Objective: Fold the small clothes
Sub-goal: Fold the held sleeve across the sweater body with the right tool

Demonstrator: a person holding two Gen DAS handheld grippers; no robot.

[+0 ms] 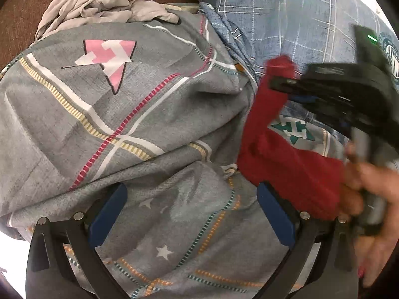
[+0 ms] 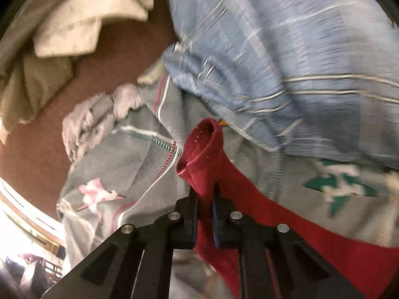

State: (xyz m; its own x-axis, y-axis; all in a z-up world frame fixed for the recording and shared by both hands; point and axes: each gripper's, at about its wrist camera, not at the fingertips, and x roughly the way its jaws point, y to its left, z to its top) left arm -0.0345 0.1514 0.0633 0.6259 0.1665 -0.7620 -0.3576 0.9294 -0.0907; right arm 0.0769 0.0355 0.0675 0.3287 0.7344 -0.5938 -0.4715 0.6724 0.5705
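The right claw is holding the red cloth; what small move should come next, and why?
Probably bring the open left claw across to another edge of the small red knitted garment. The right claw is shut on one hemmed end, the rest hangs bunched over the grey patterned bedsheet, and it likely needs spreading flat before folding.

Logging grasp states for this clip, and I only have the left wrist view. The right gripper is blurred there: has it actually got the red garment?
Observer: Yes. In the right wrist view the right gripper is shut on the red garment, cloth pinched between both pads.
Operator: Which part is it holding?
Observer: Just below a stitched hem opening that stands up past the fingertips.
Operator: Anything beyond the grey patterned sheet?
Observer: Cream and olive folded cloths lie on the brown surface, further away.
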